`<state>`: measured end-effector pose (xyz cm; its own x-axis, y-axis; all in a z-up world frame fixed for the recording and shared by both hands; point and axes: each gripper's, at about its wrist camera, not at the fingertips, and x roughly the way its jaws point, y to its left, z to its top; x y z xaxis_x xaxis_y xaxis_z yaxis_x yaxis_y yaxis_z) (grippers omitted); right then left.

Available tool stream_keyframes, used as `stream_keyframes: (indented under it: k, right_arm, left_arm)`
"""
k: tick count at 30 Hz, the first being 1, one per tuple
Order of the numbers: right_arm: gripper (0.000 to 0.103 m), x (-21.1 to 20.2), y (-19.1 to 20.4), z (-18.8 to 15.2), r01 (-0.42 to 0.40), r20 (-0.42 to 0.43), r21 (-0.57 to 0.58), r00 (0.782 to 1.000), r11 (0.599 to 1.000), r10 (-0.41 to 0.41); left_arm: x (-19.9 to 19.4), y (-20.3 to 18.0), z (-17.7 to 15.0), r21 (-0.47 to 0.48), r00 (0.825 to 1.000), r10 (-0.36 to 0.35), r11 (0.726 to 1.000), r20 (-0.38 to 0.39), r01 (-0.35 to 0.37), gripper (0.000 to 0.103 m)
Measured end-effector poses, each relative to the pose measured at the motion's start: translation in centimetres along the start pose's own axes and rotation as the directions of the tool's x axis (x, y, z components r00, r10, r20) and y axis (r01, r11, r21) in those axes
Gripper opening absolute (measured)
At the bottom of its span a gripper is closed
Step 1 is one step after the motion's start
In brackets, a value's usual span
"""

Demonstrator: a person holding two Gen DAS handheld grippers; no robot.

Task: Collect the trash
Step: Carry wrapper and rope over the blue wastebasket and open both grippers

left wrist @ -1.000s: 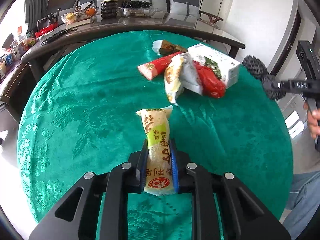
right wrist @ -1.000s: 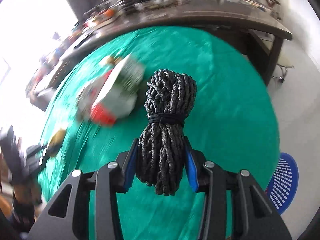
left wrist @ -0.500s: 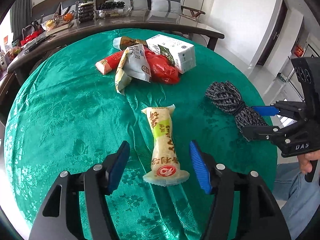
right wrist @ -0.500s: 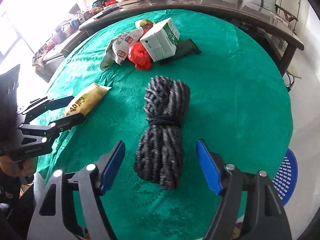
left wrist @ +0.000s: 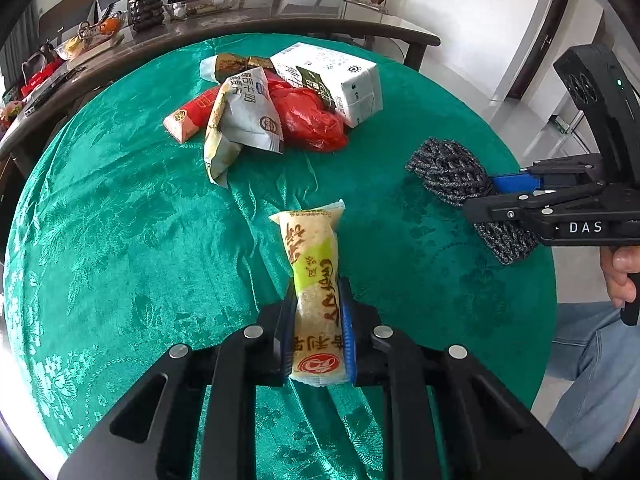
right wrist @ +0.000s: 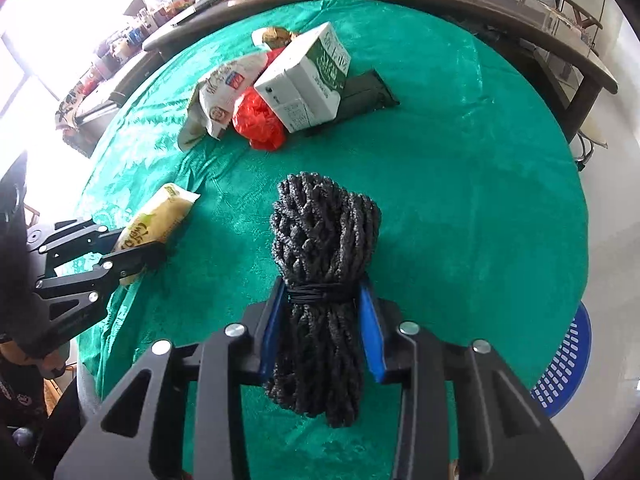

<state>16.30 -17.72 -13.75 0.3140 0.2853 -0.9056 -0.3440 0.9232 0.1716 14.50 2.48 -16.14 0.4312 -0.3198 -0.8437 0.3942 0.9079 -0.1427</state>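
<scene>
Pressing in from both sides, the left tongs (left wrist: 316, 332) have their blue pads tight on the near end of a long yellow snack pack (left wrist: 314, 280). The jaws are closing on it, with almost no gap left. The far end of the pack sticks out over the green cloth of the round surface (left wrist: 120, 240). In the right wrist view the same pack (right wrist: 160, 216) shows at the left, clamped in the black tongs (right wrist: 132, 252).

The right tongs (right wrist: 322, 328) hold a dark bundle of rope (right wrist: 320, 280). Their blue pads (right wrist: 370, 336) sit against both sides of it, just below the thin black band tied round its middle, and the jaws are closing on it. In the left wrist view the rope (left wrist: 452, 172) lies on the cloth with the right tongs (left wrist: 500, 196) round it, and a hand (left wrist: 620, 276) grips the handle.

Farther back on the surface is a pile of trash, all touching. It has a white and green carton (left wrist: 336, 80), a crumpled red bag (left wrist: 308, 120), a white wrapper (left wrist: 244, 120), a red stick pack (left wrist: 192, 116) and a small brown packet (left wrist: 232, 66). A flat dark pouch (right wrist: 364, 96) lies partly under the carton.

A blue basket (right wrist: 568, 368) stands on the floor beside the surface, at the right.
</scene>
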Motion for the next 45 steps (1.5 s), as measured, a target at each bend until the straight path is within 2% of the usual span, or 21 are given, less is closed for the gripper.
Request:
stream_keyframes:
  k: [5,9,14,20,25,29,35,41,42,44,45]
  right_arm:
    - [0.033,-2.5,-1.3,-1.1,-0.019,0.059,0.028,0.998,0.999,0.017]
    - [0.033,-5.0,-4.6,-2.3,-0.011,0.118,0.093,0.993,0.996,0.0]
    - [0.033,-8.4,-12.8,-5.4,0.054,0.165,0.239,0.982,0.969,-0.095]
    - [0.033,-10.0,-24.1,-10.5,0.156,0.122,0.414,0.967,0.897,-0.225]
    - [0.033,-8.8,-31.3,-14.0,0.189,0.078,0.492,0.963,0.85,-0.259]
    - [0.033,-7.2,-35.4,-16.1,0.173,0.067,0.546,0.966,0.82,-0.248]
    - [0.033,-5.7,-38.6,-17.1,0.157,0.049,0.581,0.973,0.798,-0.226]
    - [0.038,-4.5,-40.5,-18.2,0.131,0.047,0.606,0.979,0.785,-0.2]
    - [0.044,-4.5,-40.8,-18.4,0.126,0.055,0.608,0.978,0.784,-0.2]
    - [0.055,-4.5,-41.2,-18.6,0.128,0.058,0.616,0.977,0.778,-0.206]
    - [0.059,-4.7,-41.4,-18.8,0.13,0.064,0.622,0.974,0.772,-0.215]
  left_arm:
    - [-1.0,-1.3,0.6,0.007,0.998,-0.045,0.999,0.043,0.045,0.016]
    - [-1.1,-3.8,2.3,0.021,0.993,-0.105,0.994,0.062,0.104,0.016]
    - [-0.3,-9.4,5.0,0.078,0.978,-0.198,0.978,0.06,0.193,0.016]
    - [2.3,-19.7,8.8,0.191,0.954,-0.298,0.938,0.02,0.289,0.016]
    - [6.2,-28.9,11.0,0.272,0.936,-0.351,0.898,-0.035,0.347,0.016]
    - [10.9,-34.4,12.0,0.29,0.928,-0.365,0.882,-0.079,0.372,0.016]
    - [18.2,-39.1,12.1,0.278,0.925,-0.355,0.882,-0.138,0.38,0.016]
    - [22.8,-41.4,11.9,0.28,0.924,-0.344,0.882,-0.168,0.379,0.018]
    - [23.2,-41.6,12.0,0.286,0.926,-0.339,0.882,-0.164,0.374,0.019]
    - [24.1,-41.9,12.1,0.292,0.929,-0.336,0.883,-0.155,0.368,0.04]
    - [24.2,-42.0,12.2,0.291,0.931,-0.335,0.885,-0.145,0.364,0.06]
